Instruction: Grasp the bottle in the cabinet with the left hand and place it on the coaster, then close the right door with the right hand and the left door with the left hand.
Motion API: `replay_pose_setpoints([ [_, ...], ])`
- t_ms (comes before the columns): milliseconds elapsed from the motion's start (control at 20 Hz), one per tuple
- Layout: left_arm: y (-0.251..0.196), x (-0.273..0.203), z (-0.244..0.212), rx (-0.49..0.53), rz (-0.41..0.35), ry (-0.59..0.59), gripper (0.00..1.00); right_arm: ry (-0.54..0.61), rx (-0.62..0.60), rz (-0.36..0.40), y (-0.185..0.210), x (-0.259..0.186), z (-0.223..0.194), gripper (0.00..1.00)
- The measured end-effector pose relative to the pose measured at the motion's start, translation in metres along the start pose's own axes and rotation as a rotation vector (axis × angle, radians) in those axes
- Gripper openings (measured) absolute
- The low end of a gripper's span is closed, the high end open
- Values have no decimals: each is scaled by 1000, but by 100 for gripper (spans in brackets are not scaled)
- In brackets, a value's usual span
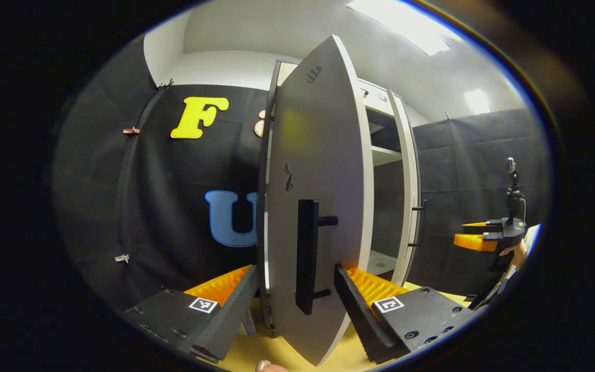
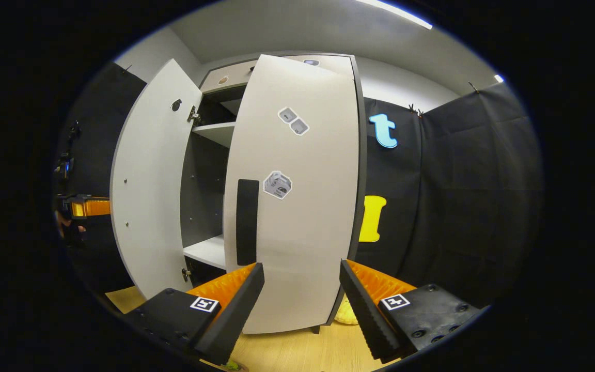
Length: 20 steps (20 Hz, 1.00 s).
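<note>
Left gripper view: left tongs (image 1: 297,297) open, straddling left door (image 1: 318,206) handle (image 1: 307,256), door ajar. Right tongs (image 1: 475,235) far right.
Right gripper view: right tongs (image 2: 301,294) open facing right door (image 2: 297,196), almost shut. Bottle not visible.

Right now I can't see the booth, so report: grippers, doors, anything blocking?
Left gripper open, at the left door. Right gripper open, facing the right door. Both doors ajar. Nothing seen in their swing.

Black cloth (image 2: 457,196) lines the booth's walls under a white ceiling (image 1: 297,31). Bright light panels (image 1: 406,23) shine overhead. The worktop (image 2: 287,351) is pale wood.
</note>
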<state>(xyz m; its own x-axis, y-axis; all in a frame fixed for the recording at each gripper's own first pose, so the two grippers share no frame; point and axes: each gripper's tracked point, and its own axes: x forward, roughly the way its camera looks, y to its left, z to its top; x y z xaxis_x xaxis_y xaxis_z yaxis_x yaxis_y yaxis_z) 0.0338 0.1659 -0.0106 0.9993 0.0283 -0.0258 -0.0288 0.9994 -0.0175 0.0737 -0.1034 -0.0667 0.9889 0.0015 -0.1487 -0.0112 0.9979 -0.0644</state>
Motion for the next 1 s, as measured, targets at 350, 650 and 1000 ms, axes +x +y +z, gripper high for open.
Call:
replay_pose_setpoints([
  [350,-31,23,1,43,14,-1,94,-16,31,48,-19,38,2,97],
  [650,-73,62,-7,2,-32,-3,94,-1,13,122,-19,57,-3,97],
  [1000,-97,74,-16,40,-42,11,94,-7,-22,120,-34,40,0,98],
])
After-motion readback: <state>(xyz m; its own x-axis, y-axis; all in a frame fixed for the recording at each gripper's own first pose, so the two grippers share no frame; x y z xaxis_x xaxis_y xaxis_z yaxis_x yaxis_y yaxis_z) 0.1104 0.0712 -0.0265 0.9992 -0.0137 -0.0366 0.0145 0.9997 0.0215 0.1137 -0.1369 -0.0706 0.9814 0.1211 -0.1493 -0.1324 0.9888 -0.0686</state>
